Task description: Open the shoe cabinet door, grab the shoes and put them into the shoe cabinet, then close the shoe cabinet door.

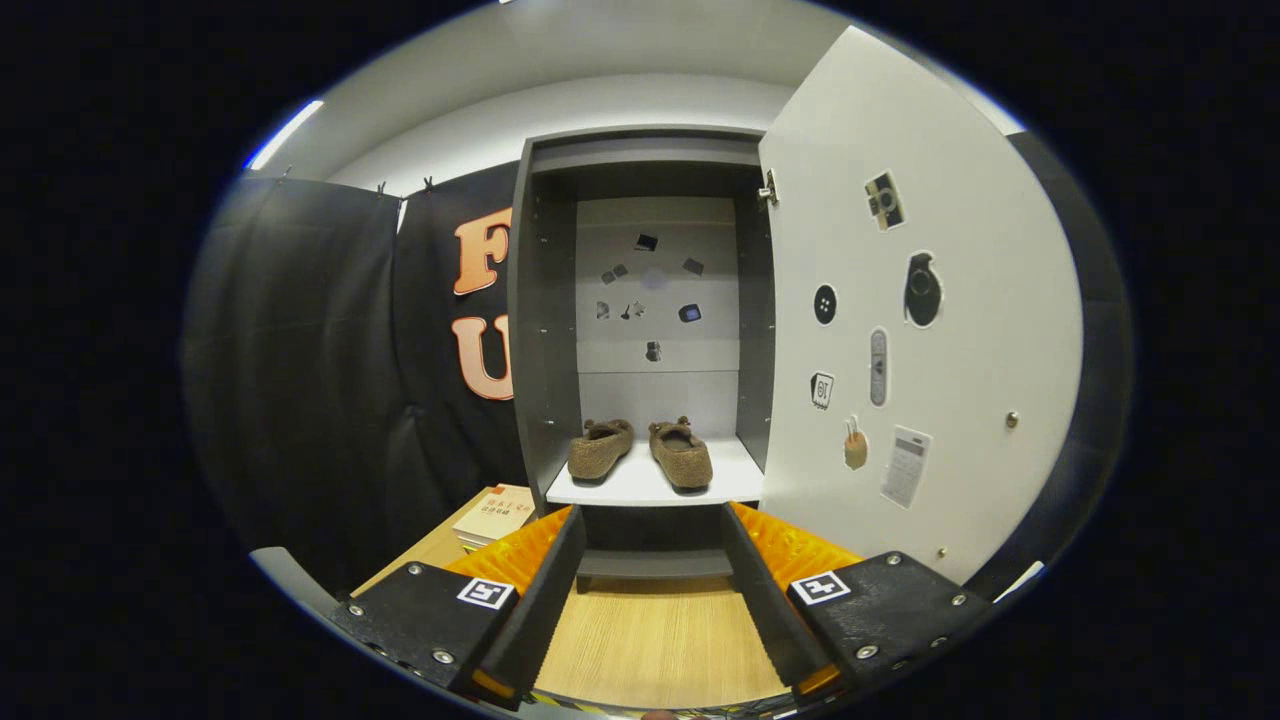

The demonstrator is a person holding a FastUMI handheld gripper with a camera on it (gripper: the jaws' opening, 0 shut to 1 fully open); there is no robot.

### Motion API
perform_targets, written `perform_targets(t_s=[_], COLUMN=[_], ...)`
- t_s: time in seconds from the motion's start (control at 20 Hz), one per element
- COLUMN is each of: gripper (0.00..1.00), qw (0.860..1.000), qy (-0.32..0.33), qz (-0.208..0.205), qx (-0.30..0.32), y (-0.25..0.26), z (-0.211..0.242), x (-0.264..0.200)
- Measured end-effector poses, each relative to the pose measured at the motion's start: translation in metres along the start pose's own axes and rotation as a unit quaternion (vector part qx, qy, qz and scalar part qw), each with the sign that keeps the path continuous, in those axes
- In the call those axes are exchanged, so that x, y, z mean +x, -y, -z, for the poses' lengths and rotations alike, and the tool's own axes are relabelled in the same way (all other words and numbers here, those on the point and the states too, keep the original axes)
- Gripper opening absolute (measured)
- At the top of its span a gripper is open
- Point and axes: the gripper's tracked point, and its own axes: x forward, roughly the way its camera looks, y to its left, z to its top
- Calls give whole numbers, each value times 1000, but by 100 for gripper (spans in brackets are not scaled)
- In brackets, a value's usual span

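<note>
Gripper view: shoe cabinet (pixel 545 300) straight ahead, door (pixel 930 300) swung open to its right. Both shoes (pixel 640 450) sit side by side on cabinet's white shelf (pixel 650 487). Fingers (pixel 655 585) spread apart, holding nothing, over wooden surface (pixel 650 640) before cabinet. Books (pixel 495 515) left of cabinet base.

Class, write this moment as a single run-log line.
door: open | shoes: side by side on cabinet shelf | gripper: open, empty, before cabinet | left: close door

Tool (pixel 652 520) level and pointing straight ahead, fingers (pixel 545 590) spread wide apart, nothing between them
</note>
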Motion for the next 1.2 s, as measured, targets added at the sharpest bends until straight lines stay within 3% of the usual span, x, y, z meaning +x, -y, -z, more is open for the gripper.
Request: perform_targets(t_s=[0.45, 0.65, 0.85, 1.2], gripper=[86, 86, 84, 86], qw=[997, 996, 991, 993], qy=[29, 38, 42, 64], qz=[-58, -52, -105, -67], qx=[39, 57, 69, 73], y=[68, 120, 121, 169], z=[13, 14, 15, 10], x=[-51, -60, -66, -67])
